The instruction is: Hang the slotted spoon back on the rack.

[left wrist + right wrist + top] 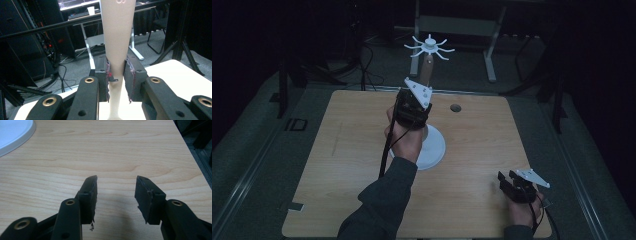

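A wooden table [362,150] carries a stand made of a round white base [434,150], an upright tan post [427,67] and a white spoked top [429,47] whose curved arms spread out like rays. The base sits near the middle of the table, a little toward the far edge, and the post rises straight up from it.

The left gripper [417,102] is clamped on the post partway up, well below the spoked top. In the left gripper view its two pads press against the narrowing lower part of the post [117,50] from either side, with the post standing upright between them and the pale base just visible below.

The right gripper [514,185] rests near the table's near right corner, well apart from the stand. In the right gripper view its jaws stand wide apart over bare wood with nothing between them, and the rim of the white base [15,135] shows at the upper left corner.

A small dark hole [455,107] lies in the tabletop near the far edge, to the right of the post.
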A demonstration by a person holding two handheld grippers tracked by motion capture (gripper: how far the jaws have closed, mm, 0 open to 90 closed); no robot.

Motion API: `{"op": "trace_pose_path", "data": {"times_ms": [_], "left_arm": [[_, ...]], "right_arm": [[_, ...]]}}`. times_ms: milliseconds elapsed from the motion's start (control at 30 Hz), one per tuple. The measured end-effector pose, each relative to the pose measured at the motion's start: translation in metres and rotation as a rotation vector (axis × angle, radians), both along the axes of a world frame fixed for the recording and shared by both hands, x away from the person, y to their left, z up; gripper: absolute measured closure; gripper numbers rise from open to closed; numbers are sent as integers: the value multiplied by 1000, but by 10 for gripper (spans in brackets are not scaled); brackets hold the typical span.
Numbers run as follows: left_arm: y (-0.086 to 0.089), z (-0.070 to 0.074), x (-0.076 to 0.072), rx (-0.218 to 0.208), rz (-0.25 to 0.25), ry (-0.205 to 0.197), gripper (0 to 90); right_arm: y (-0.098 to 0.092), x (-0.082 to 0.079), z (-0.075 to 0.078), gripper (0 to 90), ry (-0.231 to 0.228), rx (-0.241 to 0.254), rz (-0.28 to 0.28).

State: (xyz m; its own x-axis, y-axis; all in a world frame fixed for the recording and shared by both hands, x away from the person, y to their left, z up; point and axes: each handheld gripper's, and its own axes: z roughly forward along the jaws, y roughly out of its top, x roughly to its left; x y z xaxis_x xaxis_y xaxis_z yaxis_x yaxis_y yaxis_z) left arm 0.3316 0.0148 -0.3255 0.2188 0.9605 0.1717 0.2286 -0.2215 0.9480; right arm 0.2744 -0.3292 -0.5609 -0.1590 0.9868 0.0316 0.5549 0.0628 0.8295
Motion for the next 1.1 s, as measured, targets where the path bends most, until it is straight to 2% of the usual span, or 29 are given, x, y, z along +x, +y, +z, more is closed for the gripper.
{"op": "trace_pose_path", "data": {"times_ms": [567,1100], "left_arm": [[0,-3,6,10,9,10,744],[0,-5,2,5,0,1,741]], "right_arm": [[0,0,0,524,-2,1,-1],[0,0,0,523,0,0,0]]}}
